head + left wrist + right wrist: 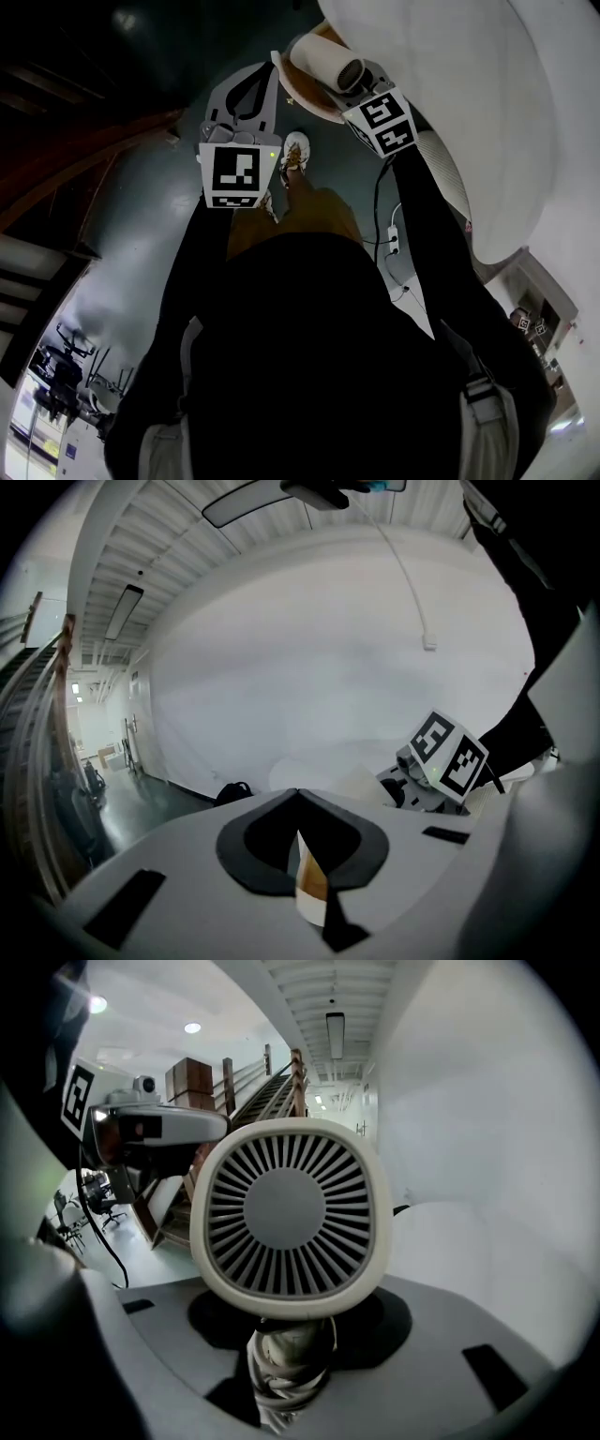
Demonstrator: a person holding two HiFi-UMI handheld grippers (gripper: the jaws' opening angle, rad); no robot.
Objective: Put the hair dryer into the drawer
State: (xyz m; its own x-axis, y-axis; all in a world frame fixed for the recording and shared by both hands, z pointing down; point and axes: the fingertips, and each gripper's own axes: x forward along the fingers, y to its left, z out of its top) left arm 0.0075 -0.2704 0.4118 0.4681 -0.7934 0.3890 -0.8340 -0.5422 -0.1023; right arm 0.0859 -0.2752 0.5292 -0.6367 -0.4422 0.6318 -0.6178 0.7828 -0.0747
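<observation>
Here, the fingers (441, 1335) of our right gripper (291, 1330) are clamped on the cord-wrapped handle (284, 1372) of the hair dryer (291, 1208); the handle drops down between them, while the barrel runs along the line the gripper points, rear grille turned back toward the gripper's camera and nozzle facing away from us. In the head view the dryer rides high and ahead of us, well above the dark floor (141, 216); so the task's thing is already in our right hand, and that hand is plainly the one to deliver it.

Beside it, the fingers (187, 855) of our left gripper (298, 794) are pressed together at their tips with nothing gripped; only a tan sliver shows through the gap behind them, and we cannot tell what it is.

Further out, we see no drawer in any view, so we cannot say which way it lies from the dryer, nor whether it is open or what it holds; a tan wooden edge (305, 105) shows just under the dryer, against a large white curved surface (469, 112), and we cannot tell whether it belongs to the drawer. We judge the empty left gripper is the one free to pull the drawer open if needed.
</observation>
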